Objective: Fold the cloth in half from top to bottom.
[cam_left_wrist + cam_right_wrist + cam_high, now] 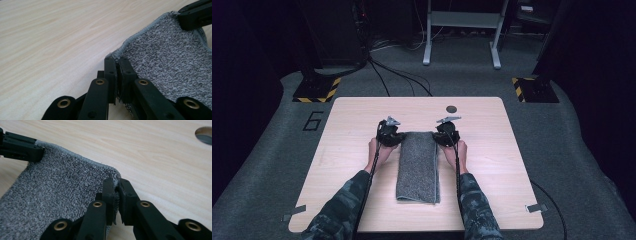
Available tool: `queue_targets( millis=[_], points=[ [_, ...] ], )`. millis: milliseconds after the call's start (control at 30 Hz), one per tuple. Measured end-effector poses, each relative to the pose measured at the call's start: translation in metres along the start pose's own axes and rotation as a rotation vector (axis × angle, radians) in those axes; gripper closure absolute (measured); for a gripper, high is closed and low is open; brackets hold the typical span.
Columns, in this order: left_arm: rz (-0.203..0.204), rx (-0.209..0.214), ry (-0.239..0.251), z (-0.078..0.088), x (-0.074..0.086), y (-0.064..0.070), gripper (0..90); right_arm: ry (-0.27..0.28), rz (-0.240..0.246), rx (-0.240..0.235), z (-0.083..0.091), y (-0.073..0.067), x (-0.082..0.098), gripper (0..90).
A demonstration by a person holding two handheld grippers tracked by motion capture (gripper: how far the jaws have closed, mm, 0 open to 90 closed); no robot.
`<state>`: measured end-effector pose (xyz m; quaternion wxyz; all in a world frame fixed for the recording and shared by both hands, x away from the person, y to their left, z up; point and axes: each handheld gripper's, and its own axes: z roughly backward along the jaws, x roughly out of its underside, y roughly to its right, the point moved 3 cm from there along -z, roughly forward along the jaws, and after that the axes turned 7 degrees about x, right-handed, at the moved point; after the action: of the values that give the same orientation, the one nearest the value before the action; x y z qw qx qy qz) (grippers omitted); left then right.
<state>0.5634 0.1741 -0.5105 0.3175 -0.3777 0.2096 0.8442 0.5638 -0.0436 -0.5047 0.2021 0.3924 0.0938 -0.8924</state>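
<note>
Left gripper (393,134), right gripper (445,134), low, pinching towel (418,165) corners

a pale wooden table (352,165) stands on grey carpet. a folded grey towel (418,167) lies lengthwise on its middle.

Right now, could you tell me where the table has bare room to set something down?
Bare wood lies left of the left gripper and right of the right gripper, out to the table edges. The far strip holds a dark round hole. The middle is crowded by the grey towel.
</note>
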Motion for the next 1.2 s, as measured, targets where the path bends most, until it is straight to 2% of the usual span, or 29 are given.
queue_targets(
  millis=[167,433,467,533,633,800,900,1033,1200],
  points=[
    [-0.017,-0.014,0.020,0.008,-0.009,0.001,86.2,0.025,0.047,0.016,0.007,-0.001,-0.010,84.0],
    [-0.039,-0.022,0.043,0.024,-0.029,0.002,86.2,0.061,0.048,0.014,0.024,0.001,-0.031,84.0],
    [-0.038,-0.027,0.053,0.026,-0.032,0.003,86.2,0.063,0.033,0.013,0.026,0.000,-0.033,84.0],
    [-0.045,-0.031,0.060,0.031,-0.038,0.003,86.2,0.084,0.051,0.007,0.031,0.002,-0.038,84.0],
    [-0.066,-0.043,0.065,0.036,-0.047,0.004,86.2,0.088,0.046,0.000,0.037,0.003,-0.046,84.0],
    [-0.073,-0.057,0.084,0.045,-0.061,0.003,86.2,0.100,0.064,0.009,0.045,0.005,-0.063,84.0],
    [-0.076,-0.051,0.102,0.052,-0.066,0.005,86.2,0.132,0.077,0.025,0.053,0.003,-0.070,84.1],
    [-0.090,-0.044,0.119,0.060,-0.069,0.011,86.2,0.180,0.069,0.020,0.066,0.002,-0.070,84.1],
    [-0.094,-0.032,0.118,0.062,-0.066,0.017,86.2,0.184,0.070,0.015,0.073,0.000,-0.063,84.0]
  ],
)
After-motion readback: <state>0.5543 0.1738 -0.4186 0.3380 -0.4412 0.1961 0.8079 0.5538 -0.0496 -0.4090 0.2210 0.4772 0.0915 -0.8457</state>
